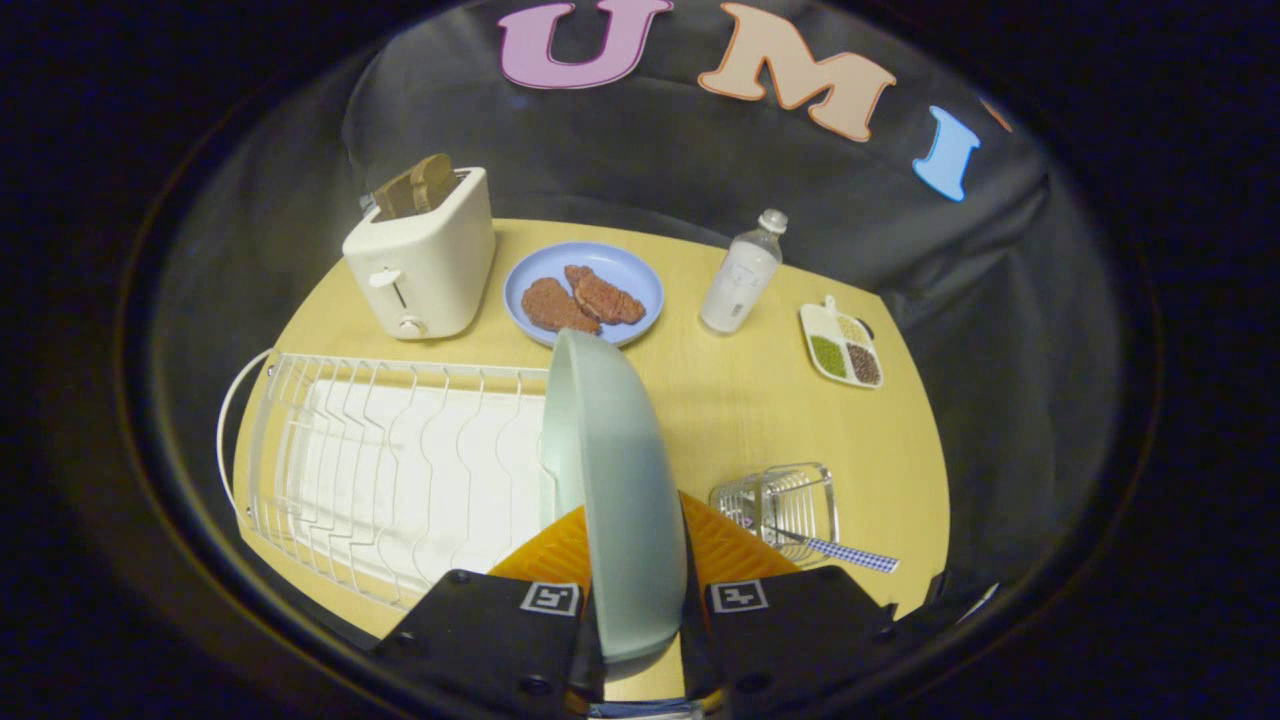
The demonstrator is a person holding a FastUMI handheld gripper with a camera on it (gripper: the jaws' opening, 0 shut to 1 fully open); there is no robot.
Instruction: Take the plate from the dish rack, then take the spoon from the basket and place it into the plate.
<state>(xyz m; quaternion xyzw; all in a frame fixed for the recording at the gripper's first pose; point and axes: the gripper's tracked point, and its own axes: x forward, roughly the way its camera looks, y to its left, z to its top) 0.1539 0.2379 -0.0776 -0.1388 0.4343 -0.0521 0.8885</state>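
Note:
A pale green plate (610, 480) stands on edge between my two fingers, with my gripper (637, 560) shut on its rim and the plate held above the table. To its left lies the white wire dish rack (380, 470), no dishes in it. Right of the fingers sits a small wire basket (780, 500), with the spoon (840, 552) sticking out of it; its checked handle points right along the tabletop.
On the yellow table (760, 400) beyond the plate stand a cream toaster (425, 262) holding bread, a blue plate (585, 292) with two meat pieces, a clear bottle (742, 275) and a small divided dish (842, 345) of beans.

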